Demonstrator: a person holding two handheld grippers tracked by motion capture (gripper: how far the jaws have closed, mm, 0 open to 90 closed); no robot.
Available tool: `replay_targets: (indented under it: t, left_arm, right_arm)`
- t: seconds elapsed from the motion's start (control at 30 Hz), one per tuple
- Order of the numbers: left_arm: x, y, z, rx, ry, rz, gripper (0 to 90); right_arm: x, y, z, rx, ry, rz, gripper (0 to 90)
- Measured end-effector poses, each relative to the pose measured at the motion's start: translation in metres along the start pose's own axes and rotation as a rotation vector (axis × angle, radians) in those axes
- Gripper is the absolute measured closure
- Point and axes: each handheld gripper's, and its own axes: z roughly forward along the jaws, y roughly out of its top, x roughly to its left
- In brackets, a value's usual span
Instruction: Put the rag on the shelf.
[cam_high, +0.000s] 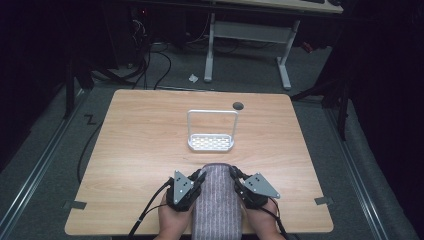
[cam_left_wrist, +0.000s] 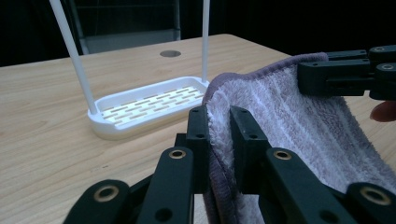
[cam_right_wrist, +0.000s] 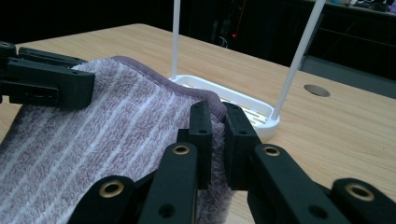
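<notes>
Pinching the striped towel (cam_high: 217, 200), your left gripper (cam_left_wrist: 218, 140) and right gripper (cam_right_wrist: 217, 135) each clamp a corner. Your high view adds the wooden table (cam_high: 140, 145), white rack (cam_high: 212, 130), and dark cabled floor (cam_high: 165, 65).

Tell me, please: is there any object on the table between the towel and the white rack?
Nothing visible is. The towel, pinched at its far corners by the left gripper and right gripper, faces the white rack across bare table.

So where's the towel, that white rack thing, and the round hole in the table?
towel (cam_high: 216, 200): high view, middle of its striped top.
white rack (cam_high: 210, 143): high view, its slotted base tray.
round hole (cam_high: 238, 105): high view, its dark centre, near the table's far edge.
</notes>
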Motion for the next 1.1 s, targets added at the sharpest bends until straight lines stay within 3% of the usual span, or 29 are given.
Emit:
replay_targets:
  t: [0.17, 0.4, 0.57, 0.63, 0.7, 0.77, 0.9, 1.03, 1.1]
  left_arm:
    - [-0.002, 0.001, -0.002, -0.013, 0.005, 0.006, 79.0]
    - [0.0, 0.004, 0.0, -0.009, -0.003, -0.026, 79.0]
    - [-0.003, 0.0, 0.001, 0.05, 0.021, -0.015, 79.1]
    - [-0.005, 0.004, -0.001, 0.078, 0.045, -0.012, 79.1]
    - [-0.005, 0.011, -0.004, 0.121, 0.051, -0.043, 79.1]
    - [-0.006, 0.021, -0.008, 0.144, 0.031, -0.087, 79.2]
    - [-0.01, 0.038, -0.01, 0.193, 0.023, 0.04, 79.2]
    - [-0.008, 0.055, -0.014, 0.158, 0.012, 0.047, 79.2]
    - [-0.006, 0.059, -0.017, 0.107, 0.001, 0.008, 79.7]
  right_arm:
    - [0.001, 0.005, -0.002, -0.02, 0.006, -0.006, 83.9]
    - [0.001, 0.009, 0.0, -0.017, 0.035, -0.006, 84.0]
    - [-0.001, 0.01, -0.004, -0.025, 0.045, -0.03, 84.0]
    - [-0.003, 0.008, -0.002, -0.015, 0.053, -0.013, 83.9]
    - [-0.004, 0.006, -0.001, -0.008, 0.055, -0.005, 84.0]
    - [-0.004, 0.006, -0.001, -0.008, 0.058, 0.002, 84.0]
    - [-0.001, 0.009, -0.003, -0.018, 0.071, -0.001, 83.9]
    - [-0.001, 0.009, -0.007, -0.026, 0.066, 0.007, 84.0]
    - [-0.002, 0.01, -0.011, -0.038, 0.056, 0.014, 84.1]
